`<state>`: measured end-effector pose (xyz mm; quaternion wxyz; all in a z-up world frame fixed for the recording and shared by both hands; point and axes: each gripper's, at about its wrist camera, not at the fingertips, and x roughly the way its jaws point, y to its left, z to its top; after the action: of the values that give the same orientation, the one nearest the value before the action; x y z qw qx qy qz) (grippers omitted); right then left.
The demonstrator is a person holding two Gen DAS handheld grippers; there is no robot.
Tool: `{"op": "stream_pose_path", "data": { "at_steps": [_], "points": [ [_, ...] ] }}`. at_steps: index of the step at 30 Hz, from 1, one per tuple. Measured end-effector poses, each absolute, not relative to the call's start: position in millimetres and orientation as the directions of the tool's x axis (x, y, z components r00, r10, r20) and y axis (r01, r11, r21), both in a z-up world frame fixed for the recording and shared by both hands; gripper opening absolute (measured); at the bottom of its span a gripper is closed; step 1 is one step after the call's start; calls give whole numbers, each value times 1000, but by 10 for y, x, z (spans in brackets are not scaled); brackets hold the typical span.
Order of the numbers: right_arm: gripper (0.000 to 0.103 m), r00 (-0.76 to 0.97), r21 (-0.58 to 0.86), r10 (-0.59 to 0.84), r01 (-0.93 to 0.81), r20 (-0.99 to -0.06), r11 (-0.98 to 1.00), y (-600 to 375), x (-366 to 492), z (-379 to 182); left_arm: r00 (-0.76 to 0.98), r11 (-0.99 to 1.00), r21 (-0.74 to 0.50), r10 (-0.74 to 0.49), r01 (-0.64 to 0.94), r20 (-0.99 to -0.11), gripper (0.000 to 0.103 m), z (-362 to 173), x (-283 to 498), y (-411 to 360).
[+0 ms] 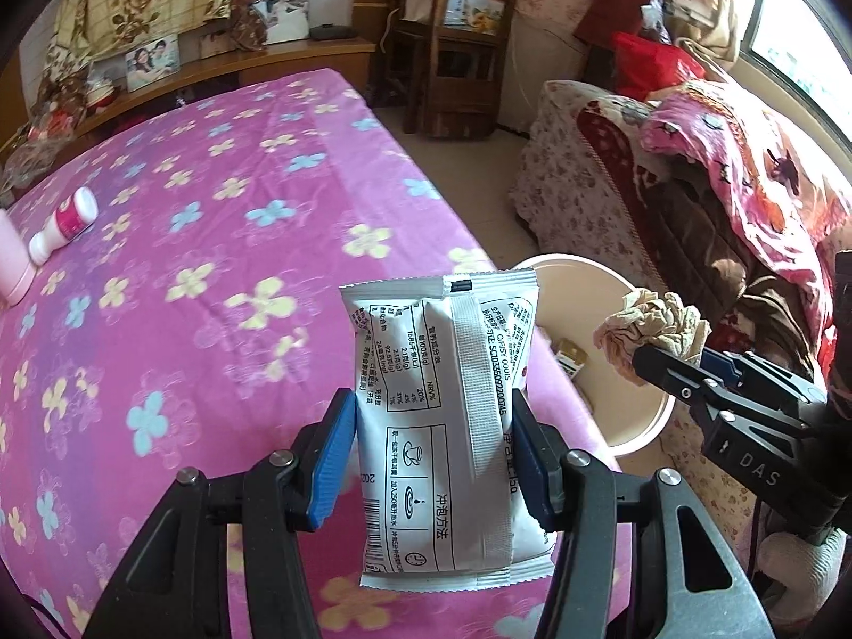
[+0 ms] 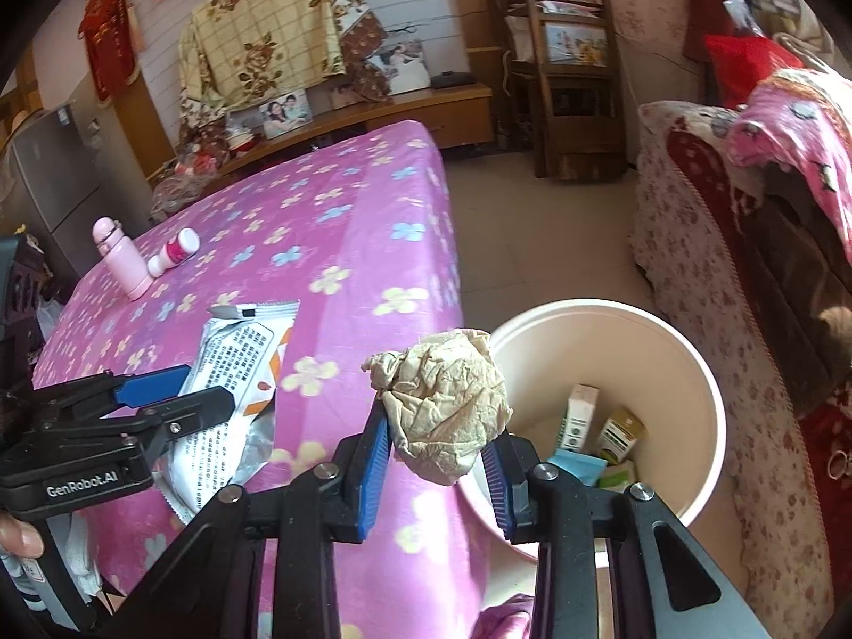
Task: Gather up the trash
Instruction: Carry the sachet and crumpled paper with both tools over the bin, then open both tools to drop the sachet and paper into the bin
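Mid-task: left gripper (image 1: pixel 434 458) clamps a white packet (image 1: pixel 447 415) over the bed's (image 1: pixel 186 245) near edge, right gripper (image 2: pixel 436 471) pinches a crumpled tissue (image 2: pixel 444 404) beside the bin (image 2: pixel 708 373) holding boxes; neither dropped yet, two bottles (image 2: pixel 149 255) remain far left.

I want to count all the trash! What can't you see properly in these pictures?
- Bin bottom: right view, hidden by the right gripper and its tissue.
- Bin's contents: left view, hidden by the packet in the left gripper.
- Pink bottle: left view, cut off by the edge.
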<state>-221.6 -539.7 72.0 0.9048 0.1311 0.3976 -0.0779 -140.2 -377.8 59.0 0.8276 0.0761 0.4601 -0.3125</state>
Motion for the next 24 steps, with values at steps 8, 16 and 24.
{"op": "stream_pose_path", "data": {
  "at_steps": [8,16,24],
  "points": [
    [35,659,161,-89,309,-747,938,-5749,-2365,683,354,757,-160,-468,634,-809,57,586,-1476,-4200],
    [35,634,170,-116,371,-765,913,-6112,-2454,545,331,730,-164,-482,663,-811,57,544,-1496,-4569],
    [38,607,180,-122,412,-785,893,-6347,-2473,354,309,724,-195,-501,662,-809,57,502,-1397,-4787]
  ]
}}
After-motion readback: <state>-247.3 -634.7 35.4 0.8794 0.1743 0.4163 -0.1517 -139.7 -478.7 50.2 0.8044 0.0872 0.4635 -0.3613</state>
